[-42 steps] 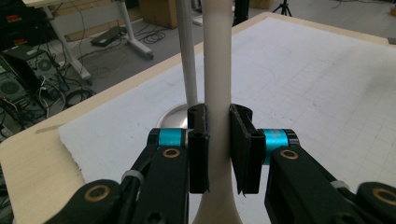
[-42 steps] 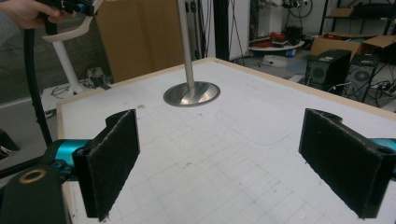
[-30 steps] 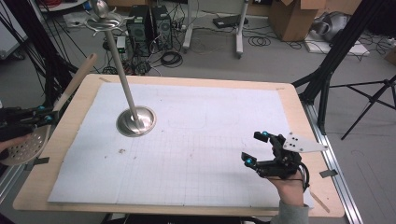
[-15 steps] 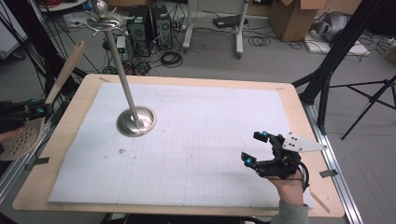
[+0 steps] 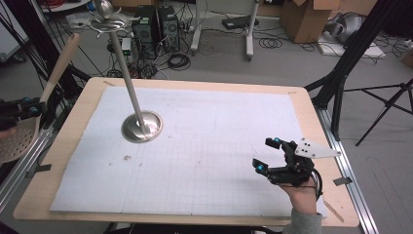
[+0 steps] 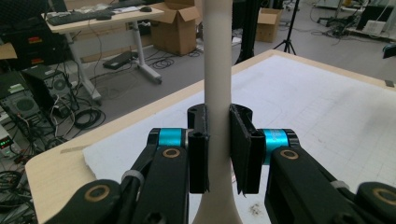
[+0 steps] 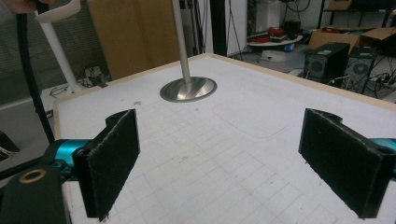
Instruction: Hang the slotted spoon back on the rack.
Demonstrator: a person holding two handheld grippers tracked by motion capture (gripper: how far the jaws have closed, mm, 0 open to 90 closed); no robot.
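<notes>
A skimmer with a perforated round head (image 5: 17,139) and a long pale handle (image 5: 61,63) hangs off the table's left edge. My left gripper (image 5: 22,111) is shut on that handle just above the head. The left gripper view shows the handle (image 6: 218,56) clamped upright between the jaws of that gripper (image 6: 218,149). A metal stand rises from a round base (image 5: 142,126) on the white mat, with hooks at its top (image 5: 104,12). My right gripper (image 5: 265,154) is open and empty near the front right of the table, facing the base (image 7: 188,88).
The wooden table (image 5: 311,112) carries a white gridded mat (image 5: 219,131). On the floor beyond it are computer towers (image 5: 156,24), cables and cardboard boxes (image 5: 304,19). A black tripod leg (image 5: 350,63) stands by the table's right edge.
My left gripper has shifted a little left and away with the skimmer, and the handle has swung more upright. The right gripper has stayed put.
</notes>
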